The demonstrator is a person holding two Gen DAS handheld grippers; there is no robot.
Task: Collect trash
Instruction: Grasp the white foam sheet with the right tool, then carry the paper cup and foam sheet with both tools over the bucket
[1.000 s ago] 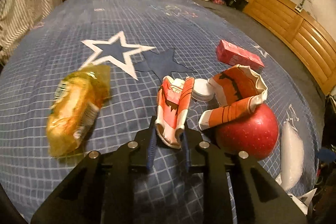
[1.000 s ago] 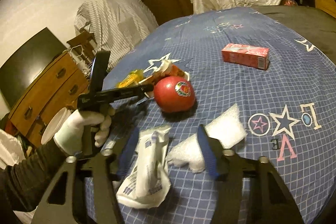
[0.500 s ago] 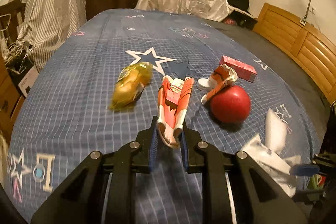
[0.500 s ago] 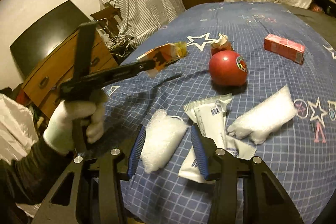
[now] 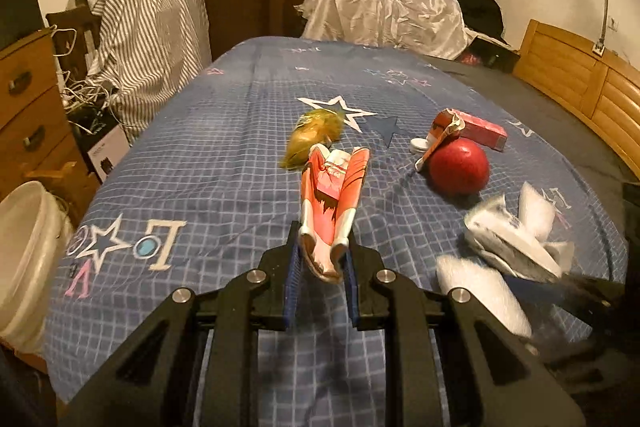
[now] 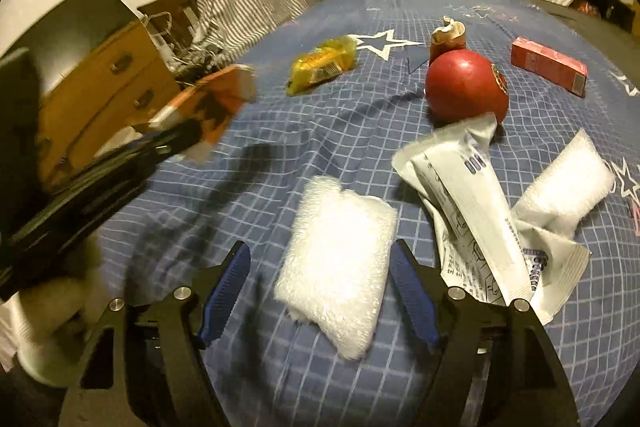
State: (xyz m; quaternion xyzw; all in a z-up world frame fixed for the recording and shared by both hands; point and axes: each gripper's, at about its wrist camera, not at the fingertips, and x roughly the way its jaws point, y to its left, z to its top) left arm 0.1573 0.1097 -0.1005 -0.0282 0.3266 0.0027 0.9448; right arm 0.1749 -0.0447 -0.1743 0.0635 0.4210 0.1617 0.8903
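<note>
We see our left gripper (image 5: 319, 269) pinching a flattened orange-and-white paper cup (image 5: 333, 203) between its blue pads, the cup sticking out toward twelve o'clock above the blue star-print bedspread (image 5: 208, 163). In the right wrist view that same cup (image 6: 208, 107) shows blurred at nine o'clock, held over the bed's edge. Our right gripper (image 6: 320, 291) has just been opening its jaws; they stand spread on either side of a white fluffy pad (image 6: 336, 267) that lies on the bedspread, and the pads do not press it. At two o'clock from that pad lies a crumpled white wrapper (image 6: 476, 203), with a second white pad (image 6: 568, 183) just beyond it. A red ball (image 6: 466, 87) sits at one o'clock, touching another crushed cup (image 6: 448, 37) behind it. A yellow snack bag (image 6: 322, 65) lies at twelve, a pink carton (image 6: 548, 65) farther right. A white bucket (image 5: 24, 259) stands at nine o'clock beside the bed in the left wrist view.
</note>
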